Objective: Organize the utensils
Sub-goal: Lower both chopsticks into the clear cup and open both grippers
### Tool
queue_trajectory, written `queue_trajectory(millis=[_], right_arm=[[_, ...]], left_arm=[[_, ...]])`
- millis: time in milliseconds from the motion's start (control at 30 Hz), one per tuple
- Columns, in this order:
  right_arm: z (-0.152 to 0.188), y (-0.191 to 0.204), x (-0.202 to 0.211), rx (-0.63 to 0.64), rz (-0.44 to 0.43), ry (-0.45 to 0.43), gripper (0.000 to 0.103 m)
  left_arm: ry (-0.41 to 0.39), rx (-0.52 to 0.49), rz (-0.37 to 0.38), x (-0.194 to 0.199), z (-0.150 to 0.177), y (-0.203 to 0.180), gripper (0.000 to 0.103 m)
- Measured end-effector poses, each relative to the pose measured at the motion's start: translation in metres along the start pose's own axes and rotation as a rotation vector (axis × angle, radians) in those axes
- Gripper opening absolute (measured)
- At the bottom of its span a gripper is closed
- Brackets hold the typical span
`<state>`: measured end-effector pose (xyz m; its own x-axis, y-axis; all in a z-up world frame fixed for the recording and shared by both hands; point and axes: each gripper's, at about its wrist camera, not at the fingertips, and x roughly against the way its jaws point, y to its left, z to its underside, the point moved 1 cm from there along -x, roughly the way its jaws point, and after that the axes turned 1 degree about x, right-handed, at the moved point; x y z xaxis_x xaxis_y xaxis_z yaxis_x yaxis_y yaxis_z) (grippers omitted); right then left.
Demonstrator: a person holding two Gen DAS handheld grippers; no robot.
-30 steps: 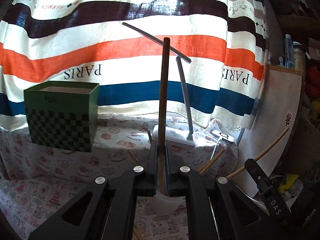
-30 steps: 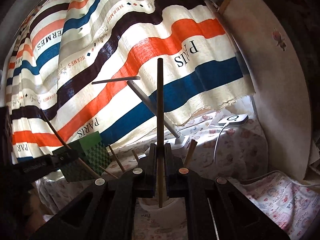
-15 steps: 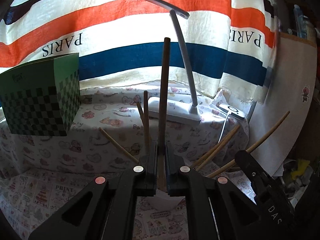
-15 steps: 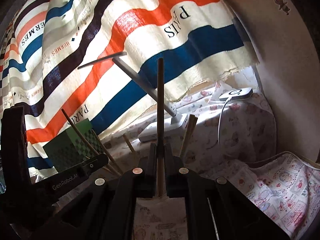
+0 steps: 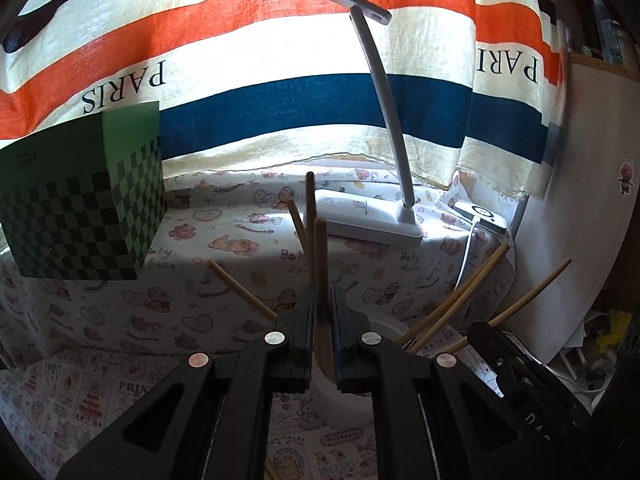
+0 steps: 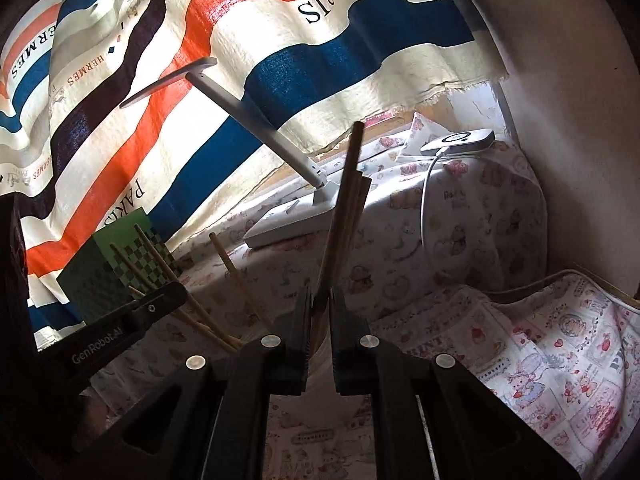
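Note:
My left gripper (image 5: 320, 300) has its jaws slightly parted; a brown chopstick (image 5: 321, 264) stands loose between them, its lower end in a white cup (image 5: 352, 392) just below. Several light wooden chopsticks (image 5: 460, 304) lean out of the cup. My right gripper (image 6: 320, 300) also has a narrow gap between its jaws, with a dark chopstick (image 6: 344, 208) leaning right between them, beside another. More chopsticks (image 6: 188, 300) lean left. The left gripper's finger (image 6: 120, 328) shows at the lower left of the right wrist view; the right gripper's finger (image 5: 520, 376) shows at the lower right of the left wrist view.
A green checkered box (image 5: 80, 208) stands at left on the raised ledge. A white desk lamp (image 5: 372, 220) and a white charger (image 5: 480, 216) with a cable sit on the ledge. A striped curtain (image 5: 280, 60) hangs behind. Printed cloth (image 6: 540, 360) covers the table.
Both grippers came down over the cup and their jaws parted slightly. The two dark chopsticks slid down into the cup; the right one now leans to the right.

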<state>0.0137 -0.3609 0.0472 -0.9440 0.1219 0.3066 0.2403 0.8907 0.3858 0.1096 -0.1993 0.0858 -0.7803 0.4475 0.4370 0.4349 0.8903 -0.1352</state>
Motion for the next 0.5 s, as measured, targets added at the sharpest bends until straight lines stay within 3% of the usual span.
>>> queue_trajectory(millis=[100, 167, 233, 367, 500], right_arm=[[0.0, 0.006, 0.002, 0.028, 0.027, 0.03, 0.013], [0.002, 0.012, 0.003, 0.044, 0.001, 0.077, 0.032], [0.006, 0.02, 0.004, 0.068, -0.031, 0.126, 0.041], [0.021, 0.044, 0.014, 0.166, -0.043, 0.128, 0.041], [0.033, 0.061, 0.018, 0.215, -0.088, 0.152, 0.041]], left_arm=[[-0.072, -0.021, -0.027, 0.022, 0.0, 0.008, 0.044], [-0.091, -0.047, -0.081, 0.035, 0.0, 0.013, 0.046], [-0.084, -0.043, -0.096, 0.044, 0.001, 0.024, 0.046], [-0.124, -0.012, -0.139, 0.069, 0.01, 0.047, 0.049], [-0.155, -0.028, -0.204, 0.088, 0.02, 0.065, 0.062]])
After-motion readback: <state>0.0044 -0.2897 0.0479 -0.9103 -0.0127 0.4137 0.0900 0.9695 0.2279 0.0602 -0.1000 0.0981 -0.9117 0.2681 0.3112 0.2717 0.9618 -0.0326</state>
